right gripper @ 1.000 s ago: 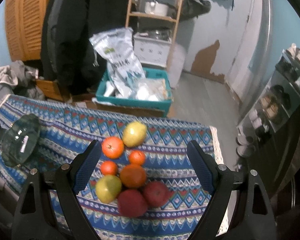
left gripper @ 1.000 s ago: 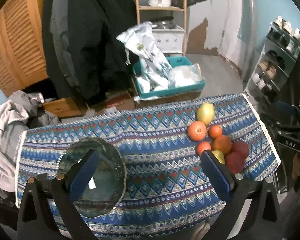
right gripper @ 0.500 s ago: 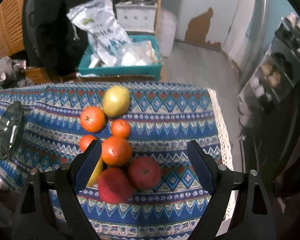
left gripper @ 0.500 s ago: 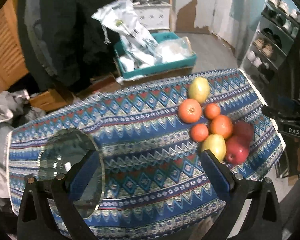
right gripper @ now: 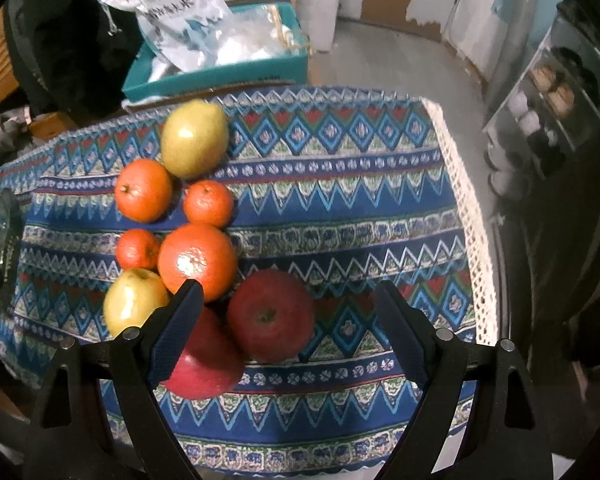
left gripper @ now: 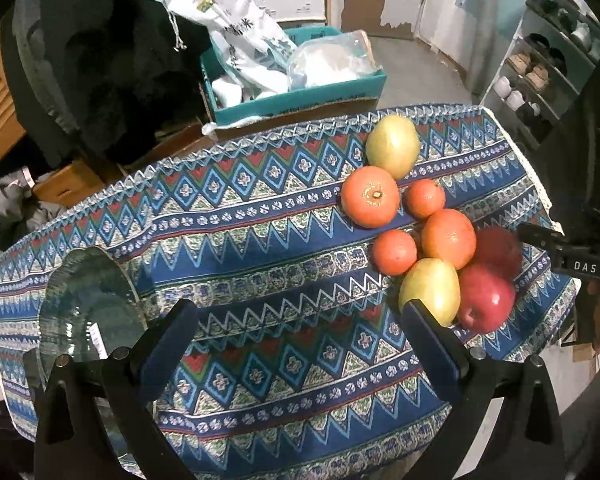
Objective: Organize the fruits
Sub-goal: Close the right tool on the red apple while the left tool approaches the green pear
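Patterned cloth covers our bench [right gripper: 340, 184]; fruits cluster at frame left. Both claws gape empty, right claw [right gripper: 288, 320] over the apple [right gripper: 270, 316]: firm, smooth, roll-prone, so we grip its widest middle.

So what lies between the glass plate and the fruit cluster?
Only bare patterned tablecloth separates the glass plate from the fruit cluster; the left wrist view shows it.

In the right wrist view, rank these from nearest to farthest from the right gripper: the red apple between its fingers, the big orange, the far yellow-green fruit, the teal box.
From the right gripper:
1. Red apple, between the open fingers.
2. Big orange, just past the left fingertip.
3. Far yellow-green fruit, near the cloth's far edge, left.
4. Teal box, on the floor beyond the table.
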Tool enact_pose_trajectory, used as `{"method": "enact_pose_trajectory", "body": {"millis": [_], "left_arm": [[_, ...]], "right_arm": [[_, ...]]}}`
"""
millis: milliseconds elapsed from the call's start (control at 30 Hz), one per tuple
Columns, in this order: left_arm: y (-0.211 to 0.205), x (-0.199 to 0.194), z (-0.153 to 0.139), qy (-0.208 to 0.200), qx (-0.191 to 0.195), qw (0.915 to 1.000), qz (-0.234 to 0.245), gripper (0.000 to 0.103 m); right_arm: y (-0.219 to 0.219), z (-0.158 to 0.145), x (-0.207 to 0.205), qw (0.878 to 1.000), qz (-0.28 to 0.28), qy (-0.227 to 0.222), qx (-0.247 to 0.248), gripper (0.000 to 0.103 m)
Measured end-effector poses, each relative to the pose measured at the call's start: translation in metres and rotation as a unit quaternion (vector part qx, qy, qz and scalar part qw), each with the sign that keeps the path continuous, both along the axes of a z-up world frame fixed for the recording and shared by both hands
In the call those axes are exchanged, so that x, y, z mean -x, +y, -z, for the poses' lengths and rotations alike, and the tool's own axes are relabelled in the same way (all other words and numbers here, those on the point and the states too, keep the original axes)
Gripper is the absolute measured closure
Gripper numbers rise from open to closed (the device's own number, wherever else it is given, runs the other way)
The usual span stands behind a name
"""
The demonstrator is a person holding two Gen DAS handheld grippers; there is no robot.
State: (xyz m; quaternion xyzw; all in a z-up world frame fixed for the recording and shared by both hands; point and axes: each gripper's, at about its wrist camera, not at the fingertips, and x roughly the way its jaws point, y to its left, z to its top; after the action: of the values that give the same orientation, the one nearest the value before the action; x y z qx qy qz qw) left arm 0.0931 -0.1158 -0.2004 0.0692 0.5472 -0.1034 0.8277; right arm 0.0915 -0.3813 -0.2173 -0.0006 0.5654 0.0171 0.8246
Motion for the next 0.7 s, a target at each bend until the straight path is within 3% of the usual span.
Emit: {"method": "enact_pose_trajectory", "body": {"millis": [467,700], "left_arm": [[-0.019,-0.023,0.04,0.043,0.014,0.9989,-0.006,0.001],[-0.032,-0.021,0.041,0.05,0.023,0.9985,0.006,0.001]], "right_arm": [[-0.005,0.045,-0.012,0.998,0.006,0.063,-0.005,0.018],[-0.012,0.059,-0.016,0.995,0.018,0.08,-0.05,0.018]]}}
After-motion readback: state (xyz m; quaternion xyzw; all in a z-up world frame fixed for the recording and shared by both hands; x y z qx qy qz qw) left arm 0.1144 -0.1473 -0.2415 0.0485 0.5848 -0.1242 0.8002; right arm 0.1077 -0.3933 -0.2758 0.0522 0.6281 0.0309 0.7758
